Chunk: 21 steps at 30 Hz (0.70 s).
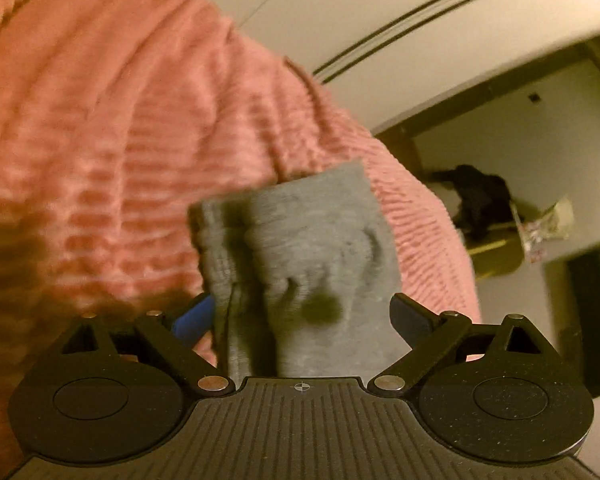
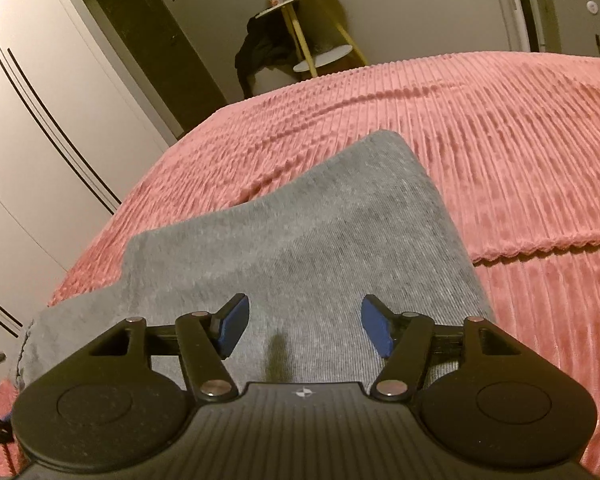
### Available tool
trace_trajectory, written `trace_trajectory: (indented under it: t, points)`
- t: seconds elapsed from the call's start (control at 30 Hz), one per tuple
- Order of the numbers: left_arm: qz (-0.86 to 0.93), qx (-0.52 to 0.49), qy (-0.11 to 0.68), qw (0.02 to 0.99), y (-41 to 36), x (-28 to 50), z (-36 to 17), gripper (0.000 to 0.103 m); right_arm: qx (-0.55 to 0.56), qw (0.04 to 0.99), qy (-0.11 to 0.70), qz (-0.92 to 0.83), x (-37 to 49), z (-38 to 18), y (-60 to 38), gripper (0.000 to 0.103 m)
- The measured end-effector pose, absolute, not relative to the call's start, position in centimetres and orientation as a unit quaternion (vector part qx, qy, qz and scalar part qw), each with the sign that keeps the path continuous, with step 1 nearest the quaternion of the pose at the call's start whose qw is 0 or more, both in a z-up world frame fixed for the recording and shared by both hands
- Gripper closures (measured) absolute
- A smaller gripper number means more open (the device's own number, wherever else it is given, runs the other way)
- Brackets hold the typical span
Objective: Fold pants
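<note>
The grey pants (image 2: pixel 300 240) lie folded on the pink ribbed bedspread (image 2: pixel 500 140), toward its near-left corner; the left tongs (image 1: pixel 302 316) stand wide over a rumpled end, gripping nothing; the right tongs (image 2: pixel 304 328) hang partly spread above smooth cloth, also empty. To finish well, I would press out the bunched ridges first, then pinch one clean edge and carry it over squarely; the left view is blurred, and the cloth's near edge is hidden under both tools.
</note>
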<state>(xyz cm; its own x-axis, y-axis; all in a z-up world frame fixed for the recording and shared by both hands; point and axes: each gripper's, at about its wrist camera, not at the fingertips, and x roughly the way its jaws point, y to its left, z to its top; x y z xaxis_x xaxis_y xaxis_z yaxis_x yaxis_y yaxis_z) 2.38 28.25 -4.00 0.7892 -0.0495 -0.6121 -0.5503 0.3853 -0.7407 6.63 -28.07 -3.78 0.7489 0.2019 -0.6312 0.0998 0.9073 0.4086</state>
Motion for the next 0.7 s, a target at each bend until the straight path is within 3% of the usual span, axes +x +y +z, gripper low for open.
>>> trace_trajectory:
  t: [0.33,0.4,0.47,0.53,0.63,0.7]
  points:
    - [0.147,-0.538,0.277,0.782,30.3,4.6,-7.5,0.014,0.205,0.91,0.361,0.021,7.0,-4.0,-27.8,0.038]
    - [0.162,-0.515,0.286,0.791,30.3,5.0,-7.5,0.025,0.202,0.91,0.362,0.019,7.0,-4.1,-27.7,0.038]
    - [0.168,-0.496,0.292,0.801,30.3,5.5,-7.0,0.045,0.202,0.911,0.36,0.017,7.0,-4.1,-27.7,0.038]
    - [0.154,-0.482,0.273,0.818,30.0,5.1,-6.1,0.055,0.204,0.911,0.358,0.016,7.0,-4.0,-27.7,0.038]
    - [0.111,-0.482,0.223,0.84,29.8,4.0,-5.1,0.054,0.208,0.911,0.356,0.015,6.9,-4.1,-27.8,0.038]
    - [0.119,-0.488,0.23,0.833,29.9,4.6,-5.7,0.044,0.206,0.911,0.358,0.014,7.0,-4.2,-27.8,0.038]
